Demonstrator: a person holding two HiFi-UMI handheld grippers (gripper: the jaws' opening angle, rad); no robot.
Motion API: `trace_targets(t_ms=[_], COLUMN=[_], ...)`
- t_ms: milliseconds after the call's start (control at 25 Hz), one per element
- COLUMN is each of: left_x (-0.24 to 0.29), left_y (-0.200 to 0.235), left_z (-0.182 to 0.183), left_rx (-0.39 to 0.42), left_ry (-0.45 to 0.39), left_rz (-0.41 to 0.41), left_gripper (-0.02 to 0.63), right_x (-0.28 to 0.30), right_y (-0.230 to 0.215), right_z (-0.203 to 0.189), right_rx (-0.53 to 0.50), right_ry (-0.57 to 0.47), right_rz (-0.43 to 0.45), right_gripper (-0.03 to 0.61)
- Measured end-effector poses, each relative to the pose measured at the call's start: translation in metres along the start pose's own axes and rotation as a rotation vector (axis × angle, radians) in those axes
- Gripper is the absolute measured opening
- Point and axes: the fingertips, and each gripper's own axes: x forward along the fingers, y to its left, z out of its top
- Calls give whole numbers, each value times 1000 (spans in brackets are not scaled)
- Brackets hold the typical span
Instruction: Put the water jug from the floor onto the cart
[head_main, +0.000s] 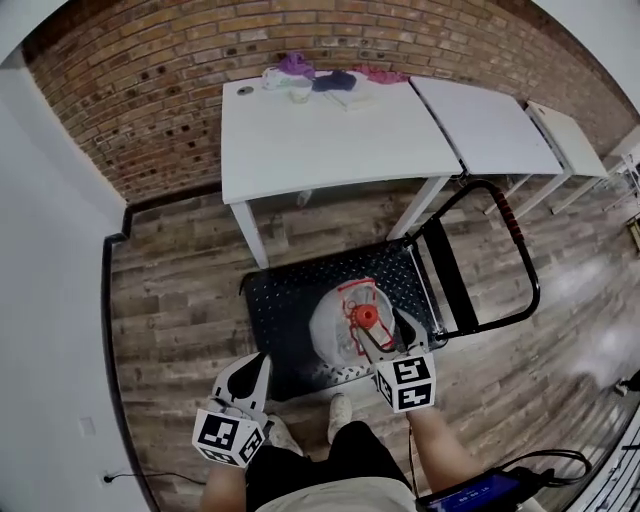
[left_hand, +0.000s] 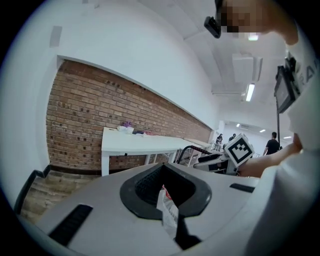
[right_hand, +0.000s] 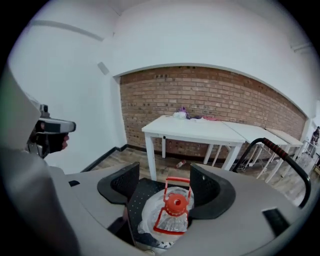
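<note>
The water jug (head_main: 340, 328) is clear, with a red cap and a red carry handle. It stands upright on the black platform of the cart (head_main: 285, 305). My right gripper (head_main: 392, 336) hovers just above and to the right of the cap, open. In the right gripper view the jug (right_hand: 167, 217) sits below and between the spread pads (right_hand: 124, 184), which do not touch it. My left gripper (head_main: 252, 378) hangs at the cart's near left corner, away from the jug. Its jaws (left_hand: 164, 187) are shut on a small white scrap with red print (left_hand: 167, 209).
The cart's folding handle (head_main: 522, 262), black with a red grip, rises at its right end. A row of white tables (head_main: 320, 135) stands against the brick wall behind, with cloths and small items on top. The person's shoes (head_main: 340, 415) are at the cart's near edge. A white wall runs along the left.
</note>
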Motion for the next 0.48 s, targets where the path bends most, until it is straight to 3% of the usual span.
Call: trace_targets(t_ms=[200,480], left_x=[-19,-50], left_y=[-17,-42], left_z=[31,59], left_rx=[98,120], left_ry=[-40,-81], left_rz=[-95,-225], left_gripper=[-2,-2], right_x=[-60,-137], right_y=[29,65], right_z=[42,67], right_rx=[6,29], right_ry=[-110,-228], right_rz=[-39,-121], right_gripper=[316,244])
